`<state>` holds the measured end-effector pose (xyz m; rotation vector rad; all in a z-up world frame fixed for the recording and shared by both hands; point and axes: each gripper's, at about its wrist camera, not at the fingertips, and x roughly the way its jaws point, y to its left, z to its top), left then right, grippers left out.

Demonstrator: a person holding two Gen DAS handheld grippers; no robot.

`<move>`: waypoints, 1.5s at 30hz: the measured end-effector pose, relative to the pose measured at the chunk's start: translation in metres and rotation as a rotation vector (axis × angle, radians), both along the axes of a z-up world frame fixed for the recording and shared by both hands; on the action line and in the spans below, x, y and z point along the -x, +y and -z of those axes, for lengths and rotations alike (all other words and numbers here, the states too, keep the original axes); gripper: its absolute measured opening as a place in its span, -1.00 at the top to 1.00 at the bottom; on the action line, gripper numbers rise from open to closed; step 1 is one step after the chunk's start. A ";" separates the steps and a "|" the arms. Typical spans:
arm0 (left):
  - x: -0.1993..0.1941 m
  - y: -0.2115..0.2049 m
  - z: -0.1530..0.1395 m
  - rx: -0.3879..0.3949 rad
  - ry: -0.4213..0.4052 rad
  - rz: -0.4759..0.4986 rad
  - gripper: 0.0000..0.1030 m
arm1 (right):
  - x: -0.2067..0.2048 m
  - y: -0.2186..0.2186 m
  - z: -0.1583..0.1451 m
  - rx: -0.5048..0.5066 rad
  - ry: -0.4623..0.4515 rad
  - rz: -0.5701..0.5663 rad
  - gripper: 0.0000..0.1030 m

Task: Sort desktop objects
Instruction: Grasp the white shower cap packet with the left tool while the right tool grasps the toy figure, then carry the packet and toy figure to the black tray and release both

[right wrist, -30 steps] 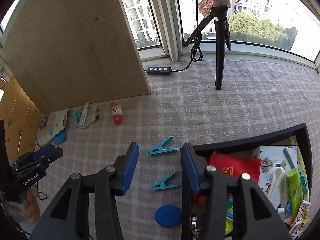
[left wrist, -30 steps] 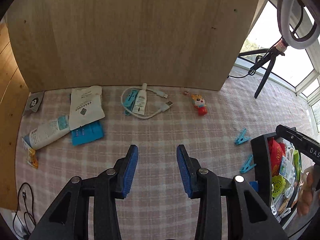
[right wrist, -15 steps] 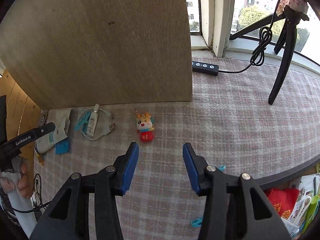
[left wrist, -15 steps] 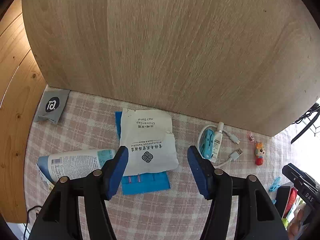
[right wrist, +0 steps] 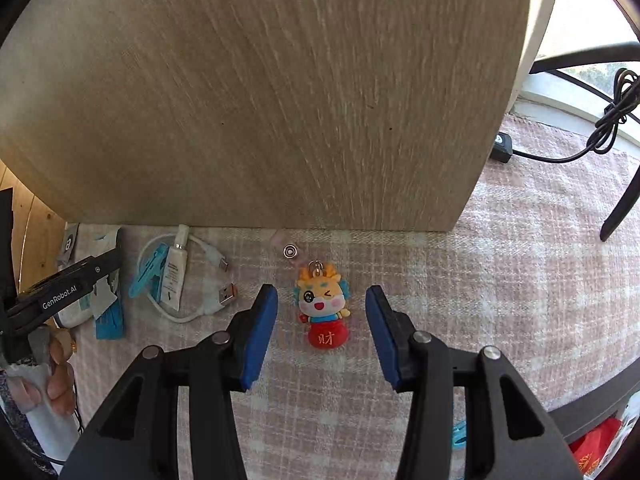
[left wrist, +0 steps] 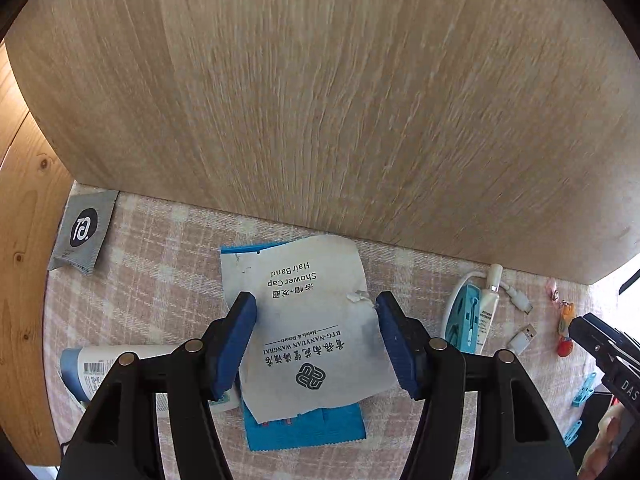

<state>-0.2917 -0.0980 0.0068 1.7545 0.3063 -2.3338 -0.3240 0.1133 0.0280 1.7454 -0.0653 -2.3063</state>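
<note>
Between my left fingers (left wrist: 240, 344) lies a flat white paper sachet printed "Shower Cap, Hair Band" (left wrist: 308, 328), its right edge torn. It rests on a flat blue foil packet (left wrist: 308, 428). A white tube with blue end (left wrist: 100, 364) lies touching them on the left. A grey square sachet (left wrist: 82, 234) lies near the wooden wall. Between my right fingers (right wrist: 260, 324) lies a small cartoon dragon keychain on a red pouch (right wrist: 322, 308), face up. A white USB cable (right wrist: 188, 284) loops around a small white tube (right wrist: 174, 272) and a light blue clothes peg (right wrist: 146, 276).
</note>
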 end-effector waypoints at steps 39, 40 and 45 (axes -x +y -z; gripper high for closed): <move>-0.092 0.053 -0.047 -0.080 0.124 0.029 0.71 | -0.061 0.039 -0.021 0.029 0.037 0.025 0.52; -0.092 0.048 -0.052 -0.080 0.134 0.039 0.71 | -0.066 0.041 -0.024 0.032 0.042 0.027 0.52; -0.096 0.047 -0.095 -0.073 0.193 0.123 0.71 | -0.106 0.066 -0.047 0.047 0.076 0.040 0.52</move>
